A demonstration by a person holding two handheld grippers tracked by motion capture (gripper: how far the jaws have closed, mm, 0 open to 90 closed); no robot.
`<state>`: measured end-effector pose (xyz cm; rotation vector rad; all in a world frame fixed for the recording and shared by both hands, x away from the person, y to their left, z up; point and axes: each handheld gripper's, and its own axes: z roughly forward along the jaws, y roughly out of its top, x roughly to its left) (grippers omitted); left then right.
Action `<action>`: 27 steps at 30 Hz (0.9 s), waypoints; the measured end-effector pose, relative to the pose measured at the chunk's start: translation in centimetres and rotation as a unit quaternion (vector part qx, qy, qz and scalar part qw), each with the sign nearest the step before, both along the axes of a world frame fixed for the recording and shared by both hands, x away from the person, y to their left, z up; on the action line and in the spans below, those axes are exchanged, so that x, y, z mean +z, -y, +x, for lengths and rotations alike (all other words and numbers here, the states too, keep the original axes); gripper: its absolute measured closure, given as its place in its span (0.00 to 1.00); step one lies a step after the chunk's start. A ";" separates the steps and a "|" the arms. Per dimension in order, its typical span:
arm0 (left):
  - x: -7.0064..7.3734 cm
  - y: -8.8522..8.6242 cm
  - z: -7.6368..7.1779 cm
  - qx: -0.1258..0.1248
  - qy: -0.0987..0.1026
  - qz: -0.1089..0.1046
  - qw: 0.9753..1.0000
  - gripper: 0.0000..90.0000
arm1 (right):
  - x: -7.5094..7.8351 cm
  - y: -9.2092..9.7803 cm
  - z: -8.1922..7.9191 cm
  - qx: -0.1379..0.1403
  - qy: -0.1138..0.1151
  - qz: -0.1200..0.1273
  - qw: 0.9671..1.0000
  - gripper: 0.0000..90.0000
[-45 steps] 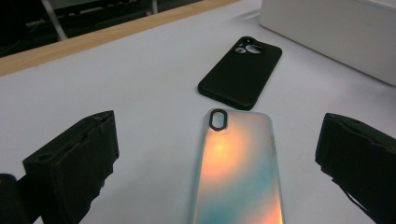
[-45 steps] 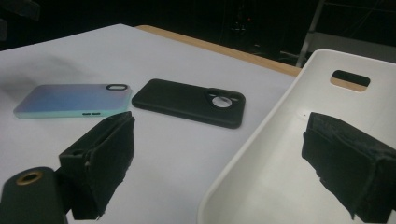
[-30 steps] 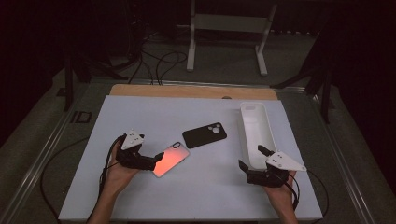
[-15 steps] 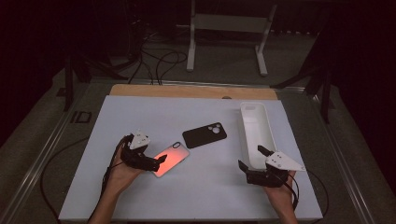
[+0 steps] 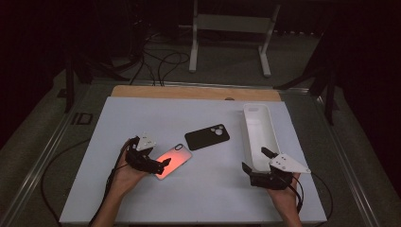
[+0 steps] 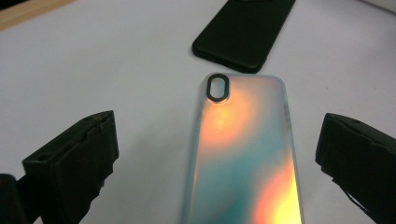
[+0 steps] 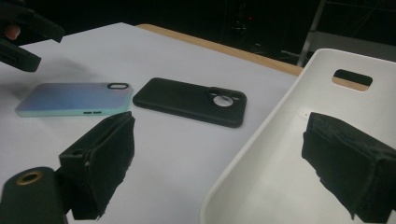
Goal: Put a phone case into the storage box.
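A person's left claw (image 5: 163, 166) sits low over the near end of an iridescent phone case (image 5: 173, 161) lying flat on the white table (image 5: 208, 194), its two black jaws held wide apart on either side of the case without touching it. In the left gripper view the case (image 6: 245, 154) runs straight up between the jaws toward 12 o'clock, its oval camera cutout at the far end, glowing orange and teal. Just beyond it, toward 1 o'clock, lies a black phone case (image 5: 207, 137), near the shiny one but apart from it. At the right of the table, the right claw (image 5: 253, 161) rests at the near end of a long white tray (image 5: 259, 135), jaws likewise spread, one over the tray and the other over the bare table just beside the tray's wall. From the right gripper view, the tray's rim (image 7: 261, 135) rises between the jaws, with both phone cases lying off toward 10 and 11 o'clock, the black one (image 7: 189, 101) nearer the tray.
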<state>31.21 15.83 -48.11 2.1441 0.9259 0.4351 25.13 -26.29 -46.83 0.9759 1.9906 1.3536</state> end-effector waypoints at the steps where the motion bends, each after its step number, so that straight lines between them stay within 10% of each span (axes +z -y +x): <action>1: -0.1 0.1 0.0 -0.001 -0.001 0.003 1.000 0.00 | 0.0 0.0 0.0 0.000 0.000 -0.001 1.000 0.11; 27: -1.4 1.2 0.4 -0.009 -0.041 0.043 0.998 0.00 | 0.0 -0.1 0.0 0.003 -0.005 -0.004 1.000 0.11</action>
